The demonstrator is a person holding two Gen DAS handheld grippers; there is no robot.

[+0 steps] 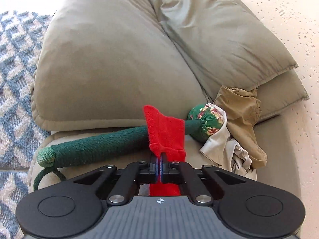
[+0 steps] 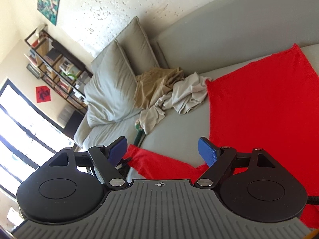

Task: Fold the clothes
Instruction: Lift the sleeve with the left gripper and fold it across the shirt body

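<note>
A red garment (image 2: 261, 107) lies spread flat on the grey sofa seat (image 2: 179, 131) in the right wrist view. My left gripper (image 1: 159, 159) is shut on a corner of the red garment (image 1: 165, 133), which sticks up between its fingers. My right gripper (image 2: 162, 149) is open and empty, hovering above the seat at the garment's near edge. A tan garment (image 2: 157, 83) and a white garment (image 2: 185, 95) lie crumpled together by the cushions; both also show in the left wrist view, the tan garment (image 1: 241, 115) behind the white garment (image 1: 219, 147).
A green rope-wrapped stick with a floral cloth ball (image 1: 205, 122) lies on the seat. Large beige cushions (image 1: 111, 63) lean at the sofa's back. A patterned rug (image 1: 14, 69) covers the floor. A bookshelf (image 2: 55, 65) and window (image 2: 24, 123) stand beyond the sofa's end.
</note>
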